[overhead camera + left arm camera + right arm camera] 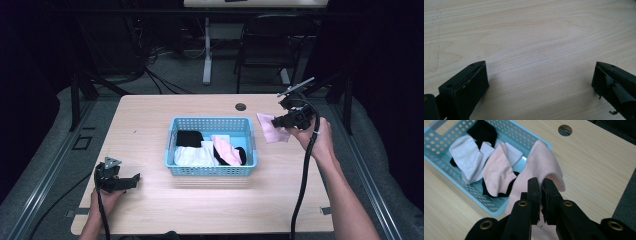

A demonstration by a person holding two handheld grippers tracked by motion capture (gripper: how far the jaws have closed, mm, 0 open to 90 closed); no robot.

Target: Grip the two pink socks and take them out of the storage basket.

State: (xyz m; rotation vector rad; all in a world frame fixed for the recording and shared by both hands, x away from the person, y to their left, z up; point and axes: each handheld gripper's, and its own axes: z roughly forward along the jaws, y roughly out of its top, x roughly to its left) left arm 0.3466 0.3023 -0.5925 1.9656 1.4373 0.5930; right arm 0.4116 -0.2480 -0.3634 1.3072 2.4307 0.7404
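A lab or recording studio: black curtains ring the wooden counter [150, 125], cables [160, 80] trail over the grey floor, a black chair [270, 45] stands far behind.

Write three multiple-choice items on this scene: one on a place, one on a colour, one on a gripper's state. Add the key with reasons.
1. Where is the basket?
A. at the table's middle
B. on the floor
C. on a chair

2. What colour is the sock in the right gripper?
A. black
B. pink
C. green

3. How do the left gripper's jaws stand?
A. shut on a sock
B. wide apart over bare wood
C. clamped on the basket

Key: 1 A, it sits mid-table in the high view. 2 B, pink cloth is pinched between the jaws. 3 B, nothing lies between them.
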